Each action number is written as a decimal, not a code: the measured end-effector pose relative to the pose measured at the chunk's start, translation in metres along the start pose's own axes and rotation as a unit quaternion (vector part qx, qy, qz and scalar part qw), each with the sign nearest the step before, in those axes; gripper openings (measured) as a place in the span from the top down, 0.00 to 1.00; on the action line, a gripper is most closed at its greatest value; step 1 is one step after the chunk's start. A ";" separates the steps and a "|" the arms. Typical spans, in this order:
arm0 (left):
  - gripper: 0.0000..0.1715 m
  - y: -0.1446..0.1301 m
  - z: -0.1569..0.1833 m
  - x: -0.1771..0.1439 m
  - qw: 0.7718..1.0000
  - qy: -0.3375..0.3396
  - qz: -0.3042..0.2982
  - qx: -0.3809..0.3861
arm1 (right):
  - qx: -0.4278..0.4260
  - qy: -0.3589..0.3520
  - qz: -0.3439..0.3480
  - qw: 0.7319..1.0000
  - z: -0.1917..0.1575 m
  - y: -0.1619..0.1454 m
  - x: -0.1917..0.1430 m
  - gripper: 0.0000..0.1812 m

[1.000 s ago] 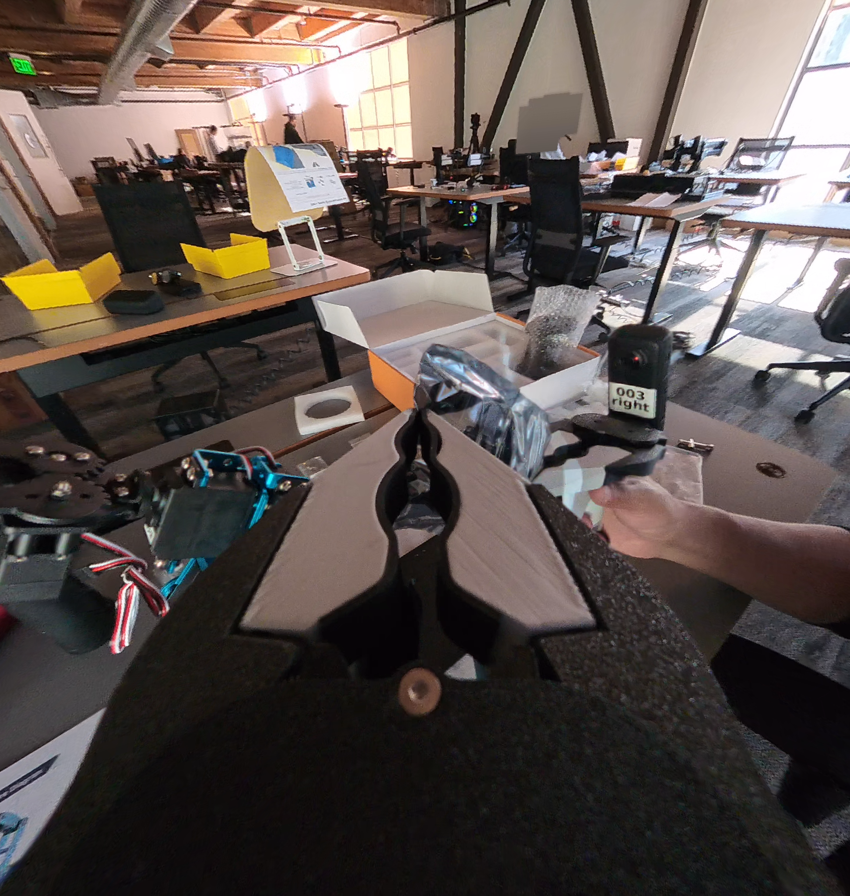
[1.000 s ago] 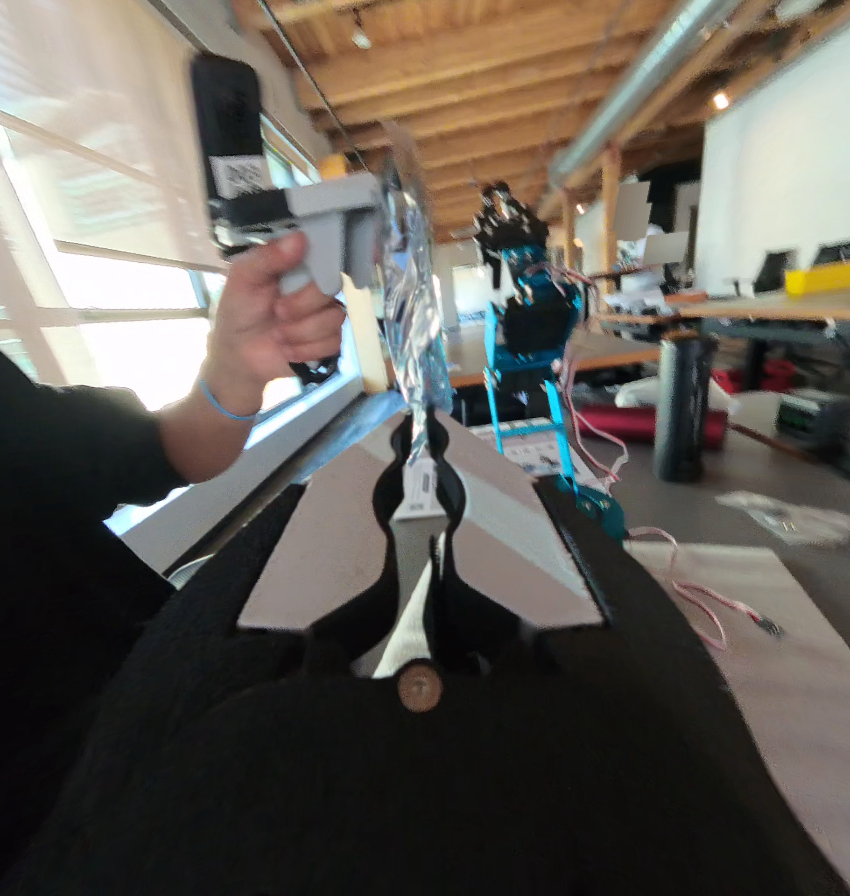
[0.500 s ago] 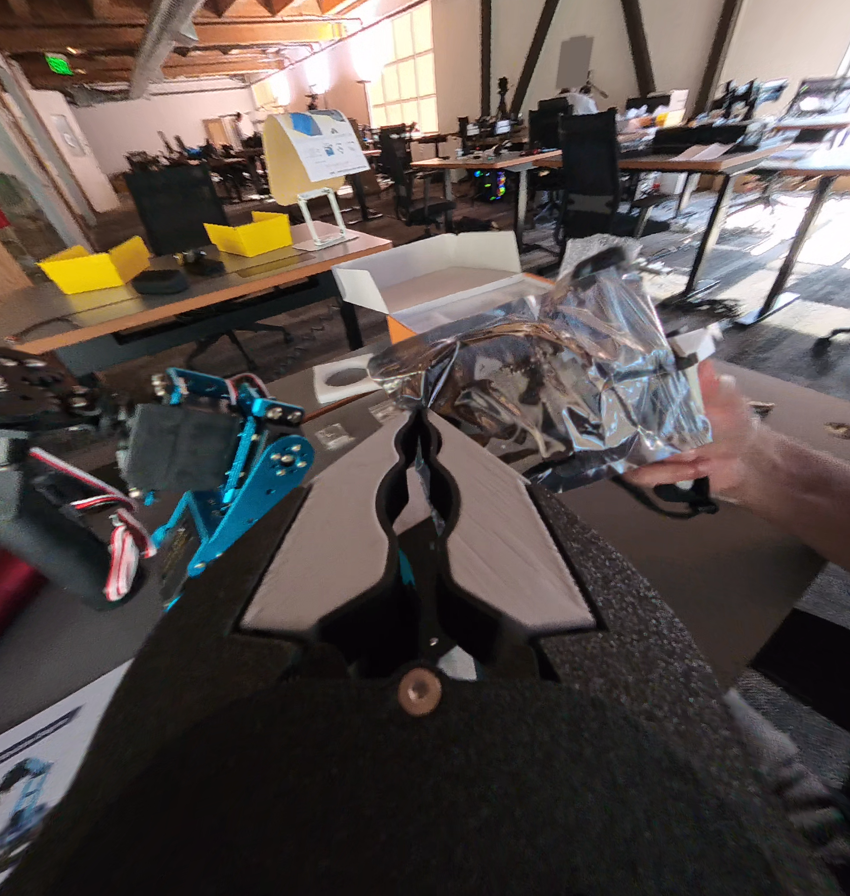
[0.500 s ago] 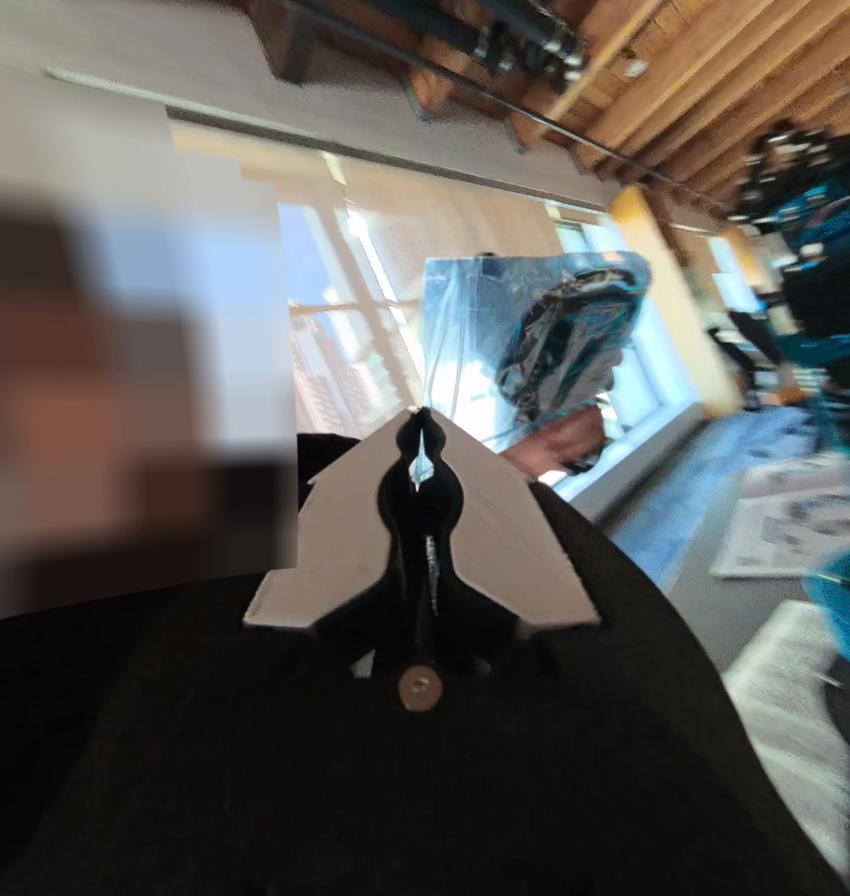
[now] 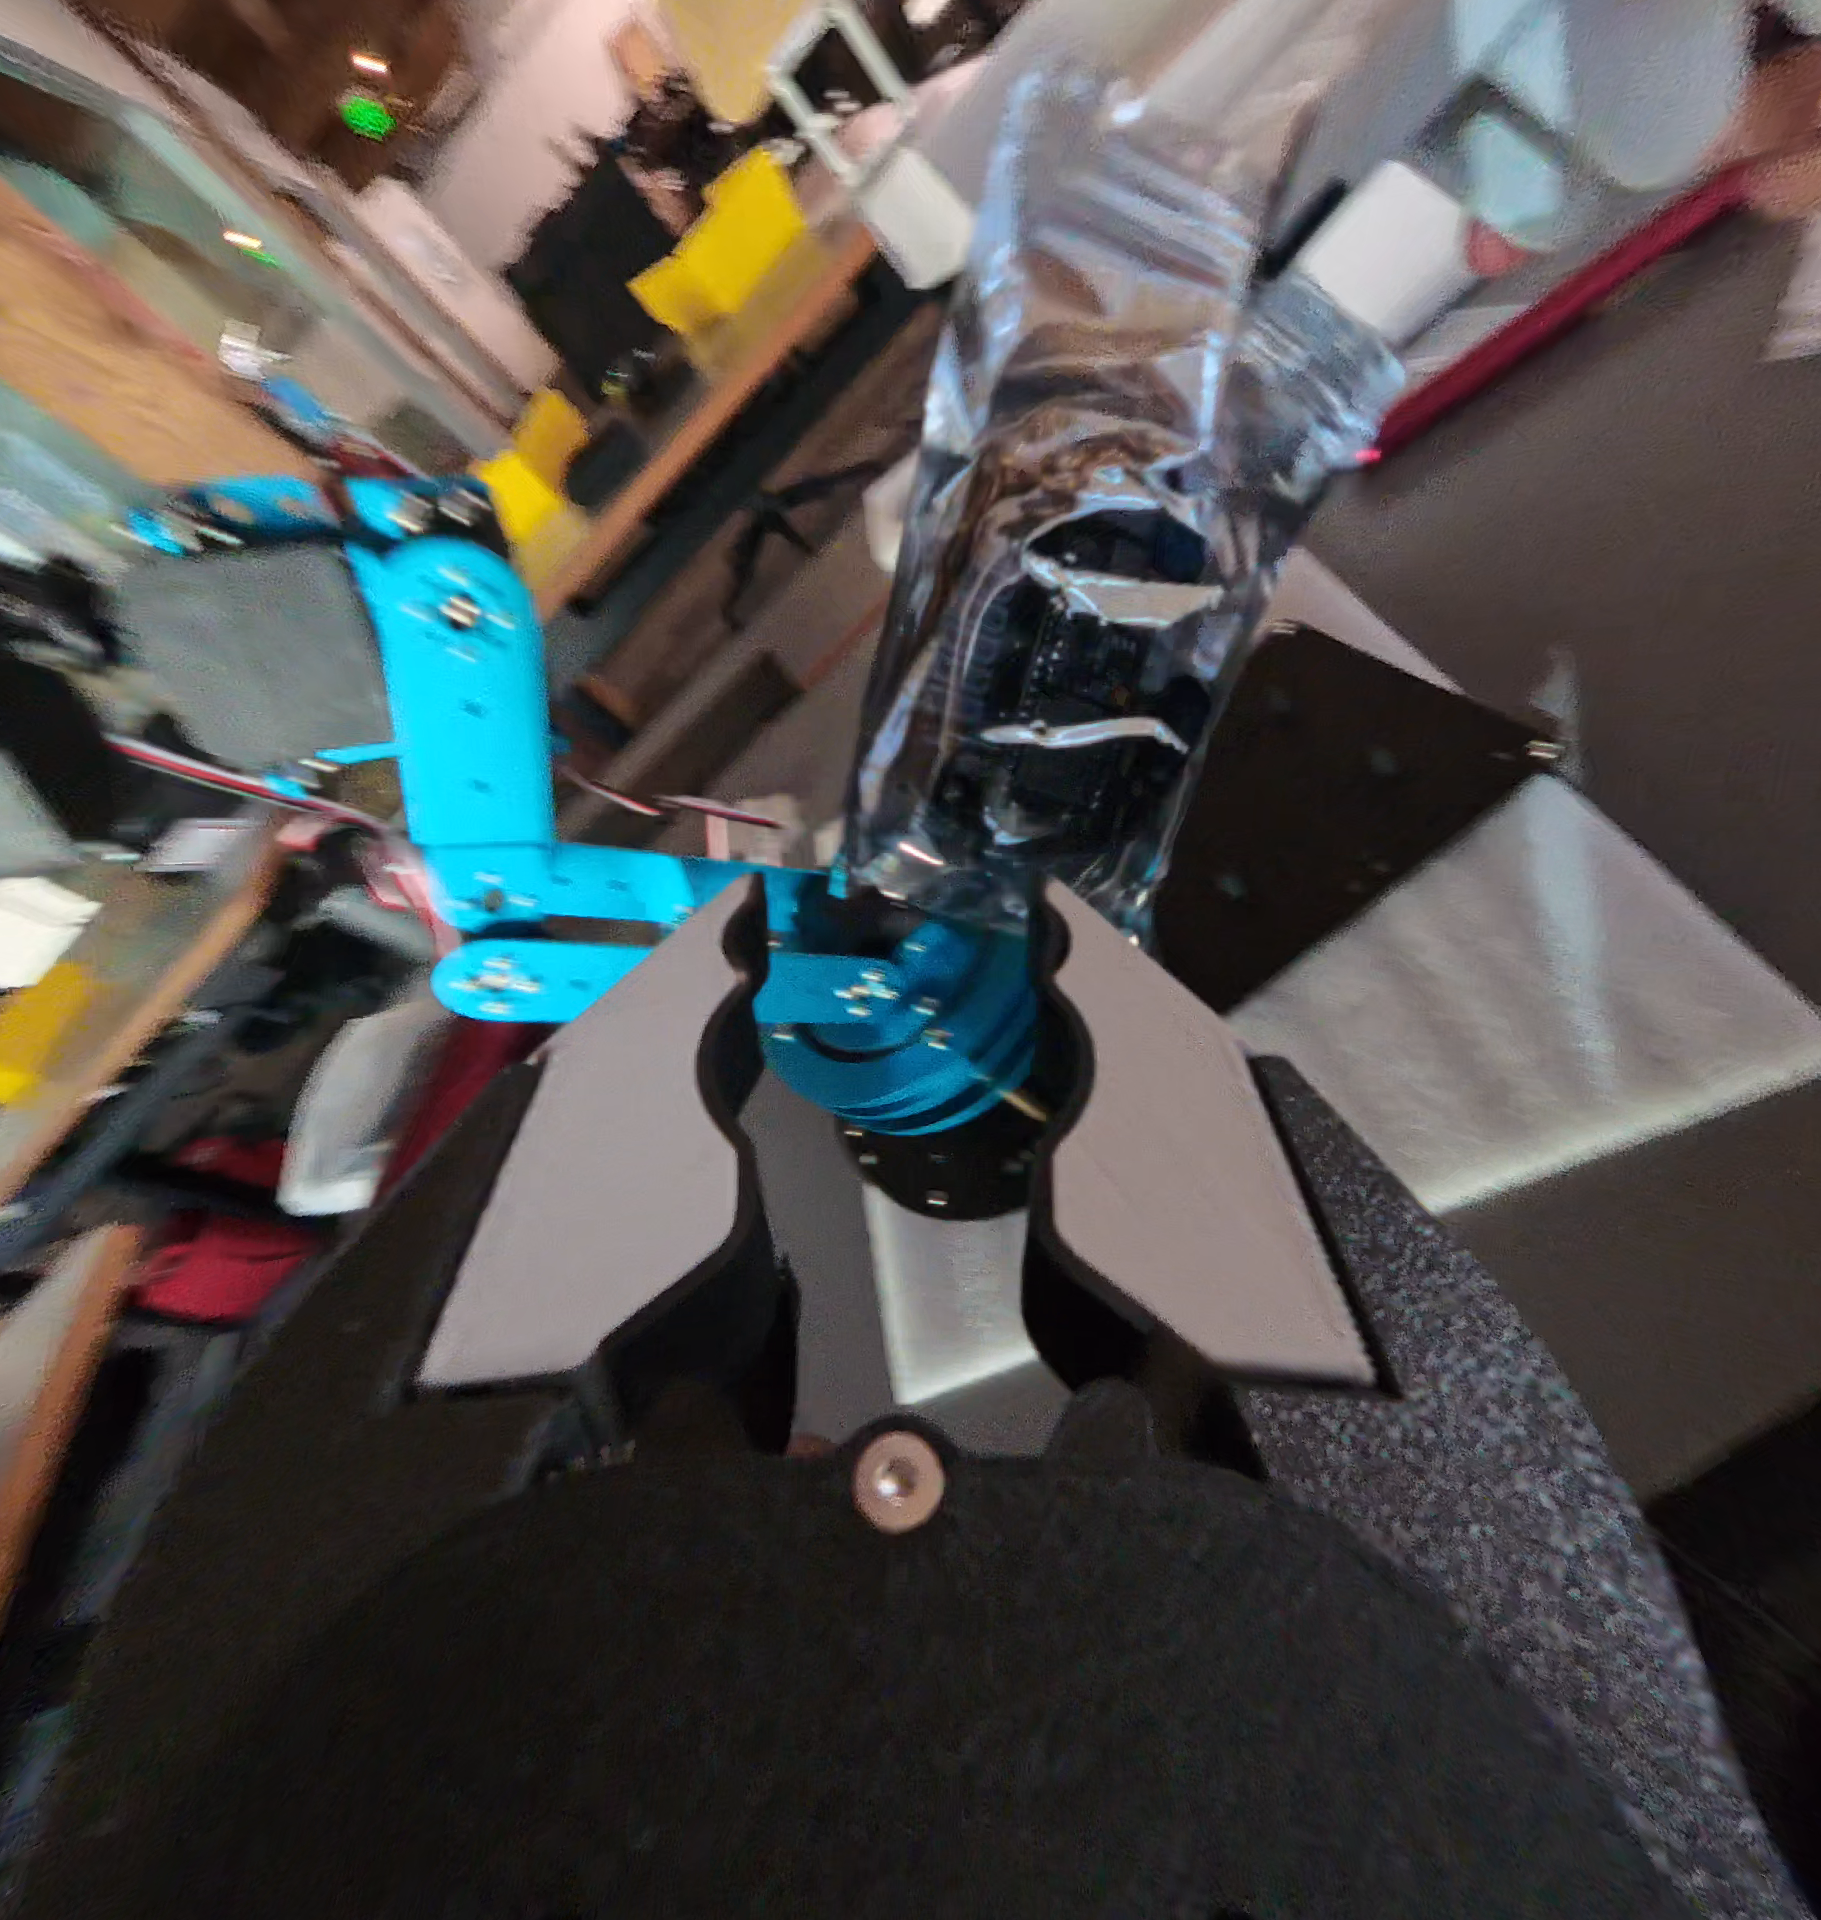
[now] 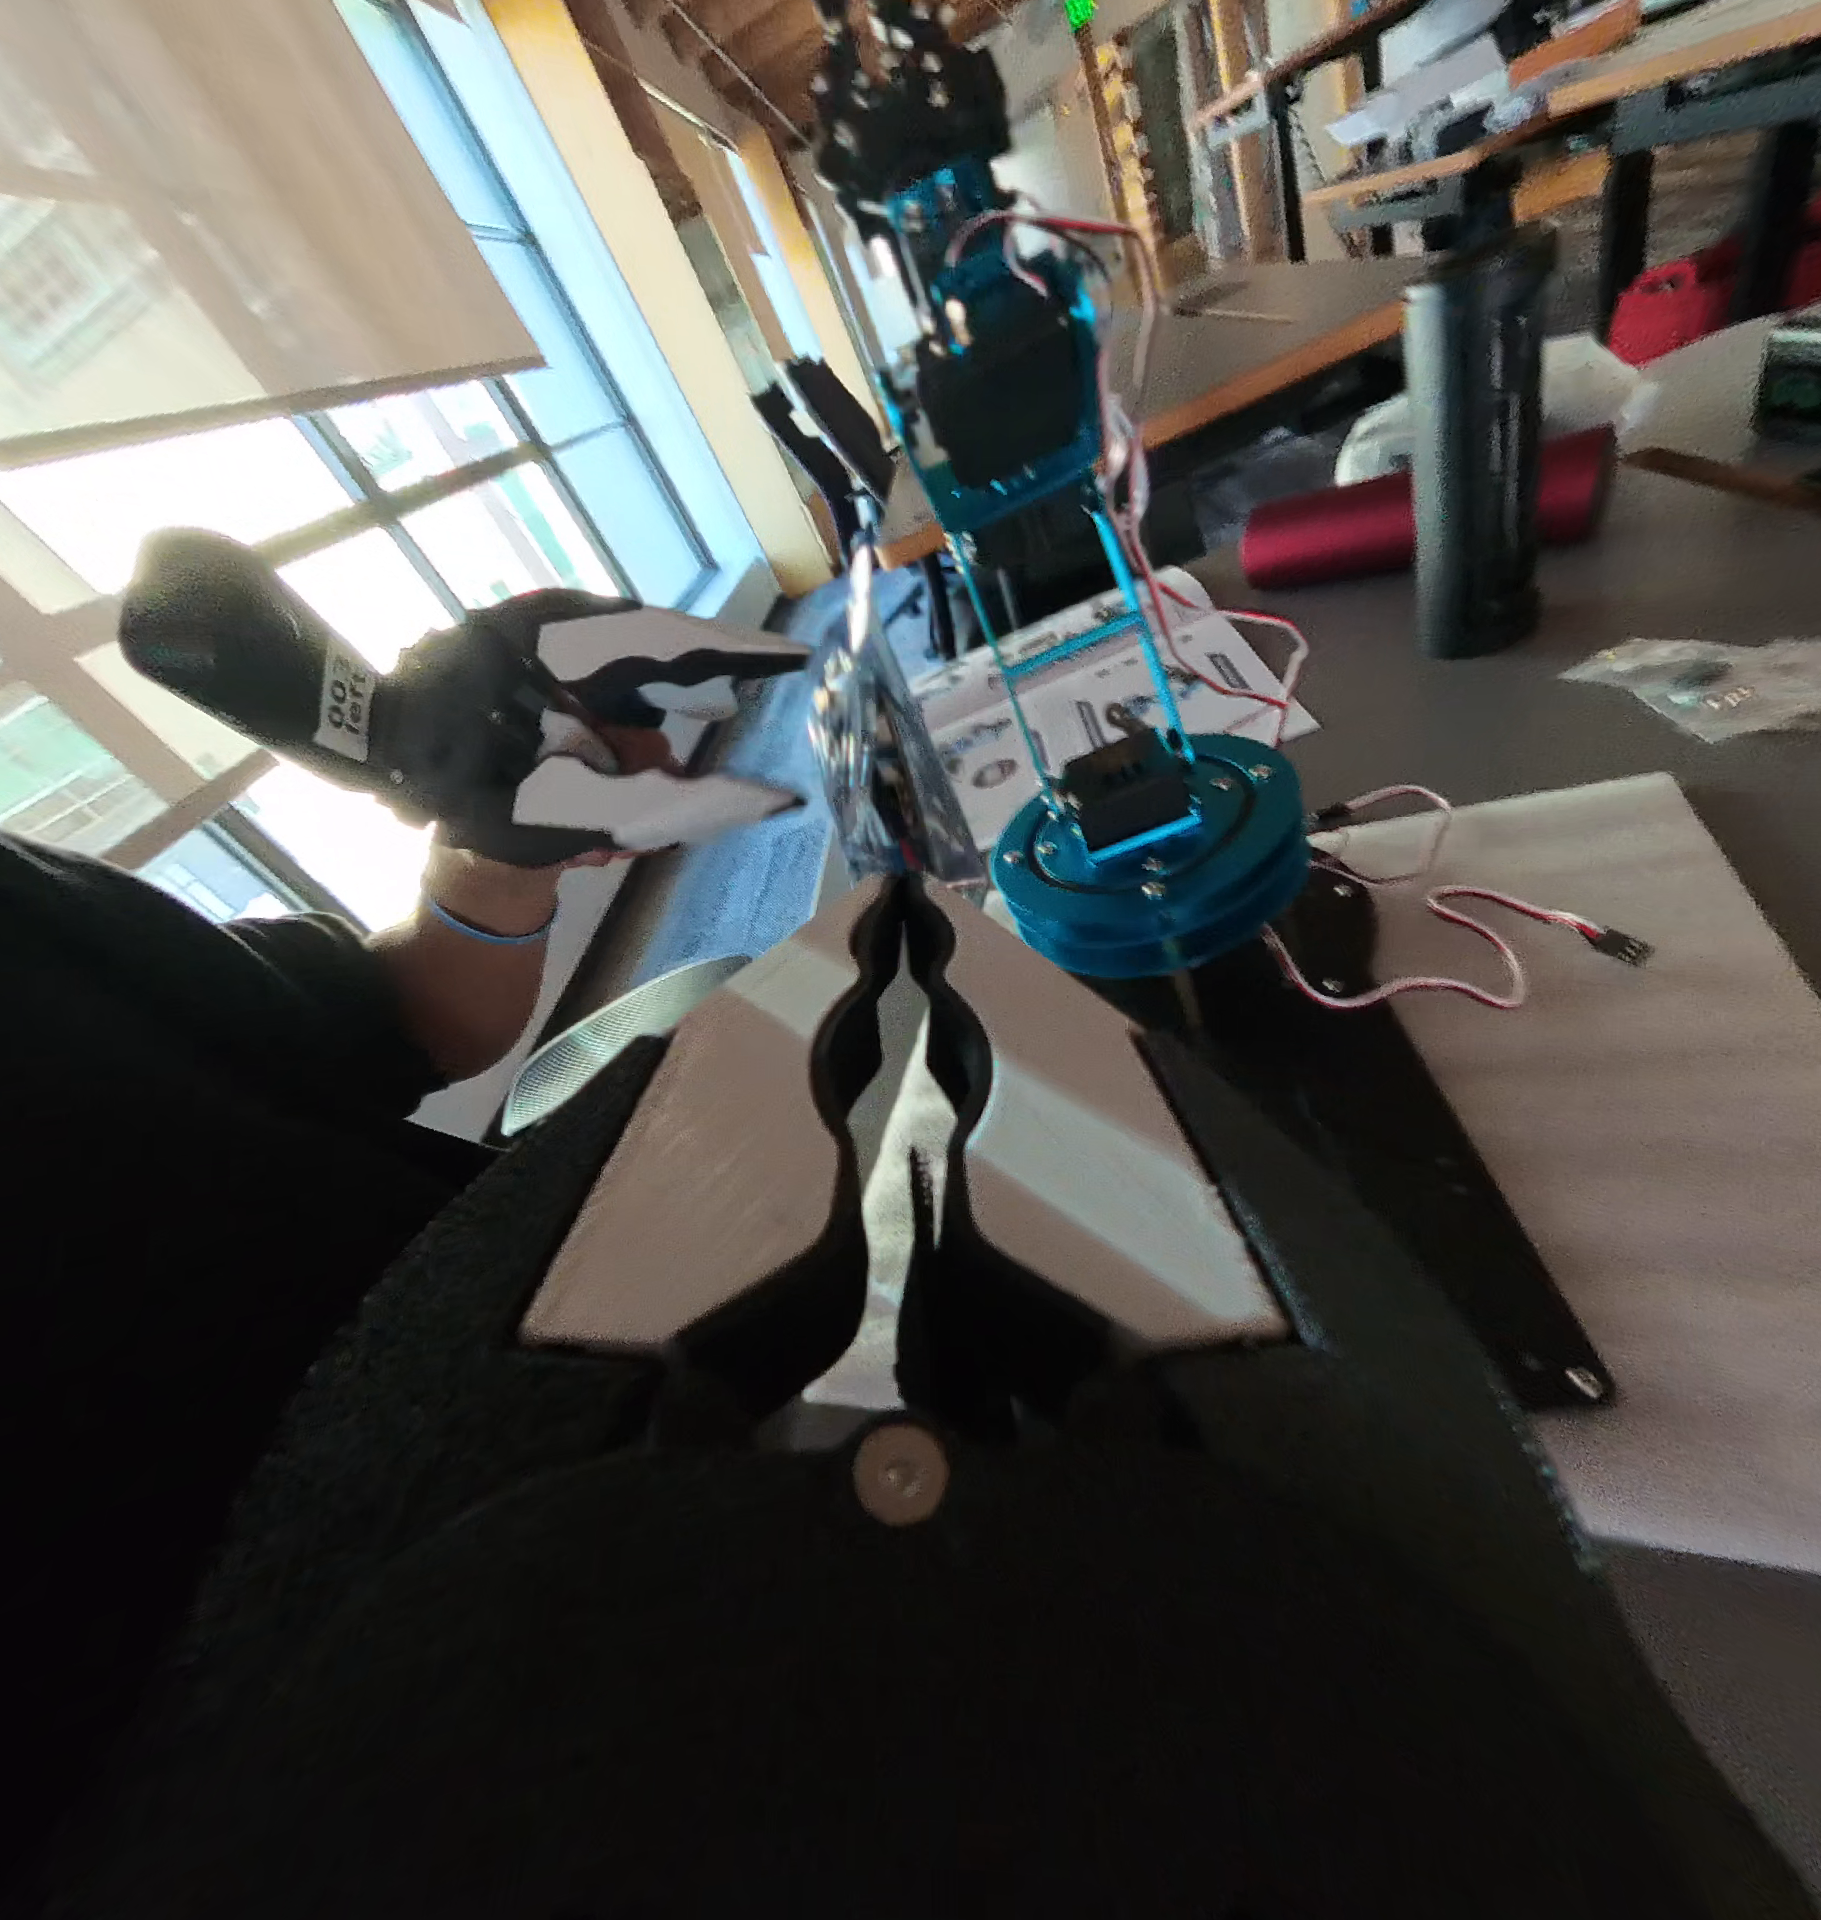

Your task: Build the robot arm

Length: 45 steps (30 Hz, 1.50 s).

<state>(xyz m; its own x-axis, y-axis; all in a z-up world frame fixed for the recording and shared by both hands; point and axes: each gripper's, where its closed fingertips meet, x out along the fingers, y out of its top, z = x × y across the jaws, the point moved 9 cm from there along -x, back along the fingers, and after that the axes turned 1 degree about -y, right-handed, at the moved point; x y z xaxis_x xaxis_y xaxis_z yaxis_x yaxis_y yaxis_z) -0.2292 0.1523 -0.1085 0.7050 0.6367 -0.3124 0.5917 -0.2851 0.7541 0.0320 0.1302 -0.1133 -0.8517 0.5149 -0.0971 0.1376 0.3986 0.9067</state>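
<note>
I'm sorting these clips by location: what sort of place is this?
Probably an open-plan workshop or robotics lab in a loft-style office. A small blue robot arm kit stands on the grey work table, rows of desks run beyond it, and tall windows line one side.

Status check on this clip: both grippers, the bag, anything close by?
Left gripper open, off the bag. Right gripper shut on silver bag at its lower edge. Blue robot arm stands right beside the bag.

Each camera sits behind its own tongs, looking along them, tilted, close above the desk (image 6: 1716, 1195); both views share the blue robot arm (image 5: 470, 727) (image 6: 1145, 862) and silvery bag (image 5: 1072, 644) (image 6: 864, 748).
</note>
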 end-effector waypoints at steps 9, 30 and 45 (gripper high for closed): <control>0.48 -0.013 0.037 0.012 0.973 -0.148 0.048 -0.171 | 0.022 -0.085 -0.130 0.988 0.003 -0.016 0.011 1.00; 0.51 -0.002 0.076 0.040 0.973 -0.031 0.103 -0.205 | -0.037 -0.133 -0.266 0.954 -0.083 -0.011 0.074 1.00; 0.47 -0.007 0.086 0.039 0.973 -0.103 0.112 -0.176 | -0.233 0.045 -0.398 0.886 -0.066 0.002 0.079 0.96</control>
<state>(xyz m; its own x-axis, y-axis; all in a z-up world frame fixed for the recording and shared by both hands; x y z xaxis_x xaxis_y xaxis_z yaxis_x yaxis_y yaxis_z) -0.1722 0.1176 -0.1756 0.8856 0.4193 -0.1999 0.2698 -0.1141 0.9561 -0.0687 0.1221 -0.0921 -0.6251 0.1394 -0.7680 -0.7308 0.2411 0.6386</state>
